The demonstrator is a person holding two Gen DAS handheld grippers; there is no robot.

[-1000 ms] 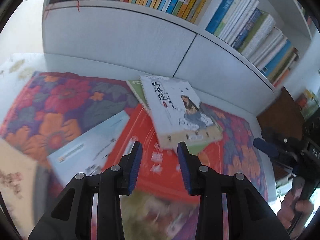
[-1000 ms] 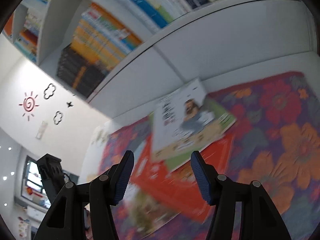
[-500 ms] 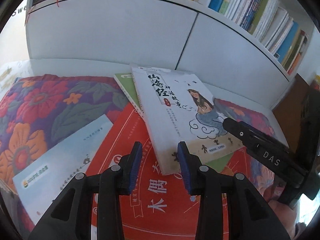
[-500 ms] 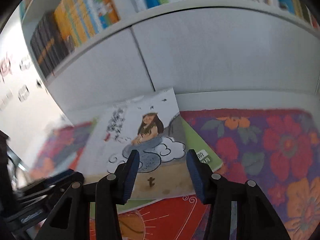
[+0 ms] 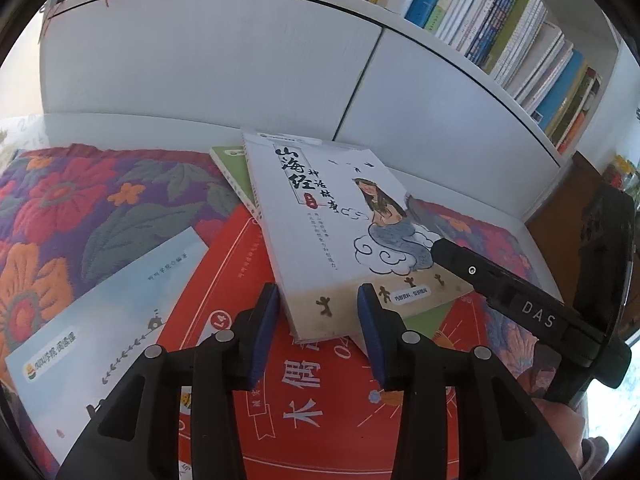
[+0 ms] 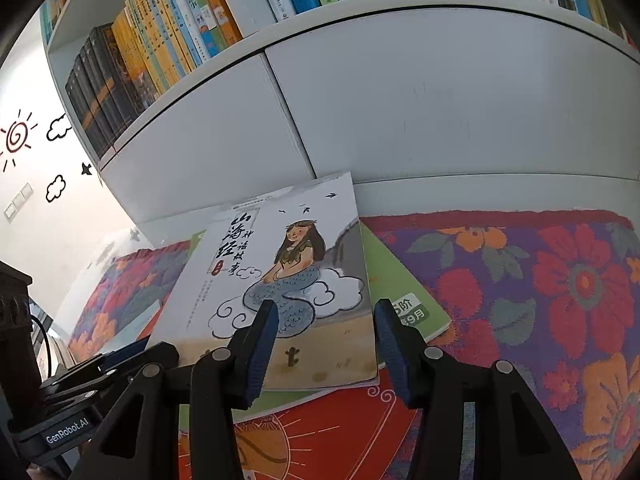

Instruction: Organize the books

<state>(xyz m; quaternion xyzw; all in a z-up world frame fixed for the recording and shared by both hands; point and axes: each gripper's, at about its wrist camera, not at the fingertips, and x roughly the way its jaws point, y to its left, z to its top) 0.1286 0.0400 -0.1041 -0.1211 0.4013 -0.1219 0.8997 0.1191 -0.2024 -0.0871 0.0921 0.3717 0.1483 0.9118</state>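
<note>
A white book with a mermaid drawing (image 5: 328, 220) (image 6: 276, 280) lies on top of a pile. Under it are a green book (image 6: 396, 280) (image 5: 230, 172) and a large red book (image 5: 312, 392) (image 6: 320, 432). A light blue book (image 5: 104, 316) lies to the left. My left gripper (image 5: 318, 304) is open, its fingertips astride the white book's near edge. My right gripper (image 6: 324, 320) is open just above the white book's lower right part. The right gripper also shows in the left wrist view (image 5: 520, 304), over the book's right corner.
The books lie on a flowered rug (image 5: 80, 208) (image 6: 540, 280) before a white bookcase (image 5: 240, 64) (image 6: 400, 100). Its shelf above holds rows of upright books (image 6: 180, 32) (image 5: 500, 28). A brown piece of furniture (image 5: 568, 196) stands at the right.
Both grippers have come closer to the white mermaid book. The left now straddles its near edge and the right hovers over its lower part. Both stay open.
</note>
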